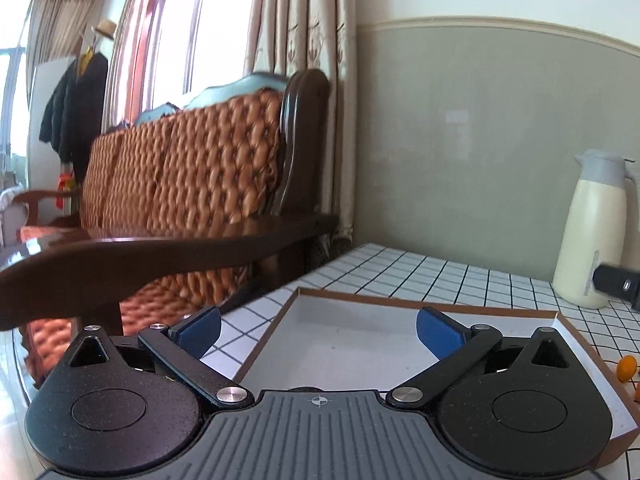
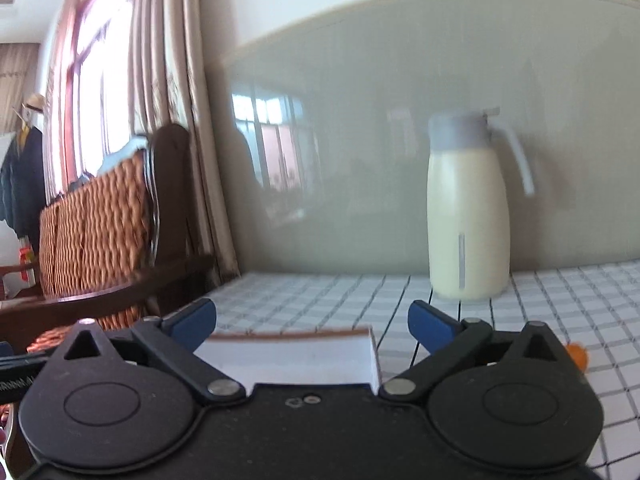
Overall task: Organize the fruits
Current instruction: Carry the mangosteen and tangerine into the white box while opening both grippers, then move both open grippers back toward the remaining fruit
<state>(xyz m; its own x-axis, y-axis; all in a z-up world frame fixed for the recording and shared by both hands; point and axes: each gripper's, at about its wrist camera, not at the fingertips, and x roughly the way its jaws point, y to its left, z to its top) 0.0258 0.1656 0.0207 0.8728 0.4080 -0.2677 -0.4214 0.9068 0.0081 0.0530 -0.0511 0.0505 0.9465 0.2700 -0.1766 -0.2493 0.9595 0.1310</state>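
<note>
Left tool [image 1: 318, 330] is sitting fully released, blue pads spread wide, nothing between them, hovering over the near part of a shallow brown-rimmed cardboard tray with a white inside [image 1: 424, 303]. Tray is lying flat on the white bench with a black grid pattern [image 1: 420, 276]. Its white floor is showing bare where visible.

Right tool [image 2: 312, 326] is also gaping wide, nothing gripped, pointing toward the far wall over the tray's right end [image 2: 368, 354]; this view is motion-blurred.

Small orange round fruit [image 1: 626, 366] is resting on the bench just right of the tray, outside it; another orange bit is peeking at the right edge below it, too cropped to identify. In the right wrist view the orange fruit [image 2: 578, 354] is showing half hidden behind the right finger arm, on the bench.

Tall cream-coloured plastic jug with a grey lid and handle [image 2: 466, 216] is standing upright at the far side of the bench against the grey-green wall. Dark wooden sofa with woven orange cushions [image 1: 180, 168] is sitting left of the bench, beige curtains [image 1: 304, 20] hanging behind it.
</note>
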